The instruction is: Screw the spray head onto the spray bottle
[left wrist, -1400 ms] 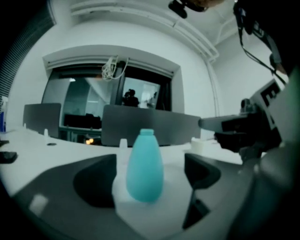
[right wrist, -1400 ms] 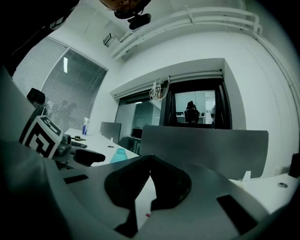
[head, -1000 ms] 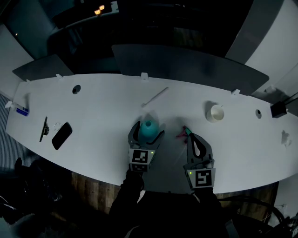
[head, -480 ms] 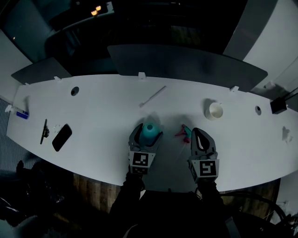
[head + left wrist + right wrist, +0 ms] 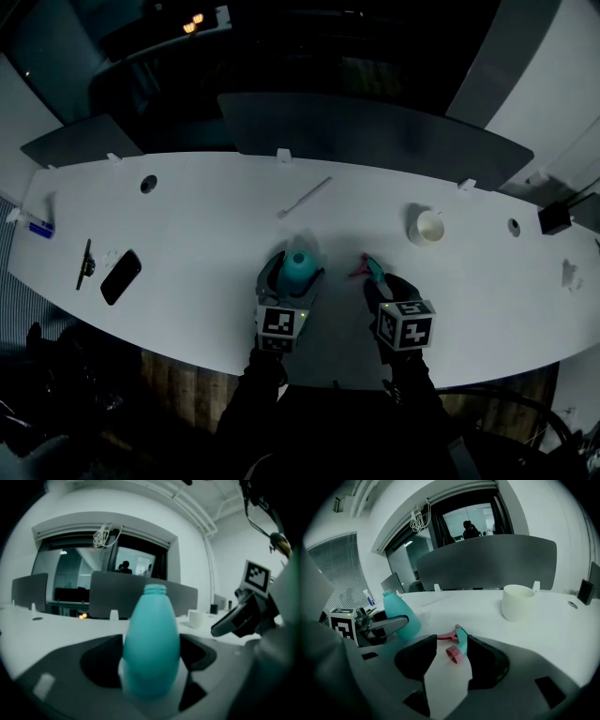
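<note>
The head view is dim, and the person's arms below the surface edge sink into darkness. In the left gripper view the left tool [image 5: 292, 274] is clenched on the spray bottle [image 5: 151, 644], a jaw pressed to each side of its smooth teal plastic belly. The bottle stands upright on the surface [image 5: 206, 216], its threaded neck open at the top and its base cut off behind the tool's grey body. The right tool [image 5: 450, 644] is opening, its dark jaws apart. The spray head [image 5: 461, 641] lies on the surface between them, close against the right-hand jaw, which hides part of it. Its pink screw ring [image 5: 453, 655] faces outward and its pink trigger points away. The marker cube [image 5: 406, 326] on the right tool bears black-and-white square patterns, the only print that reads clearly. Farther out, a matt white cup [image 5: 518, 603] stands to the right and a thin white rod [image 5: 305, 198] lies across the middle of the glossy white surface. Well to the left lies a dark phone [image 5: 122, 277], and a slim black item [image 5: 85, 264] beside it is too small to identify. Grey partition panels [image 5: 375, 131] close off the far edge.
</note>
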{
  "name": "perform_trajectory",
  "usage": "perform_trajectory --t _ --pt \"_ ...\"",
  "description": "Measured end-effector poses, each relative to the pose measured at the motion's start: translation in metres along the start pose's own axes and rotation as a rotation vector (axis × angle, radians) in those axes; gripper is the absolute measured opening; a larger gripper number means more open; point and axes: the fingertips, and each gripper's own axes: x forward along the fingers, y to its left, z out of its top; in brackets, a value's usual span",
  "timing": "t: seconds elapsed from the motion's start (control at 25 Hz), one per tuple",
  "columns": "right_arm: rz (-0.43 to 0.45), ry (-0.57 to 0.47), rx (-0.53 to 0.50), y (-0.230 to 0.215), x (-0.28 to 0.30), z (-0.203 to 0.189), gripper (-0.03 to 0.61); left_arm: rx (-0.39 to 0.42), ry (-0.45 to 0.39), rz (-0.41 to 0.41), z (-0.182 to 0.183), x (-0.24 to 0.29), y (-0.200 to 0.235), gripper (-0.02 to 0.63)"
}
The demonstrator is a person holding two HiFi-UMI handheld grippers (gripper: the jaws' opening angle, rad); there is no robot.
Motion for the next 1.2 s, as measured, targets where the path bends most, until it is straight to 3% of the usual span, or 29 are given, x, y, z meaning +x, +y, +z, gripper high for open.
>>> perform_trajectory --t 0.2,0.44,0.64,0.8,1.0,1.2 --pt "-0.069 0.053 0.012 -0.002 0.010 -0.010 0.225 -0.004 -0.003 0.002 0.000 0.001 0.000 0.376" --pt "-0.113 0.083 0.041 -0.002 0.025 -0.017 0.227 -0.008 -0.001 -0.005 -0.001 0.001 0.000 0.377" --pt "-0.158 0.096 -0.016 -0.007 0.026 -0.017 0.225 -0.015 -0.002 -0.006 0.000 0.000 0.000 0.377" --pt "-0.099 0.117 -0.088 -0.002 0.021 -0.020 0.152 -0.021 -0.005 -0.015 0.000 0.000 0.000 0.377" --pt "-0.003 0.192 -0.192 0.001 0.014 -0.034 0.150 -0.010 -0.001 -0.019 -0.006 0.001 0.002 0.377" --pt "-0.015 0.240 -0.150 -0.016 0.009 -0.039 0.152 -0.007 -0.002 -0.022 -0.006 0.002 0.000 0.377"
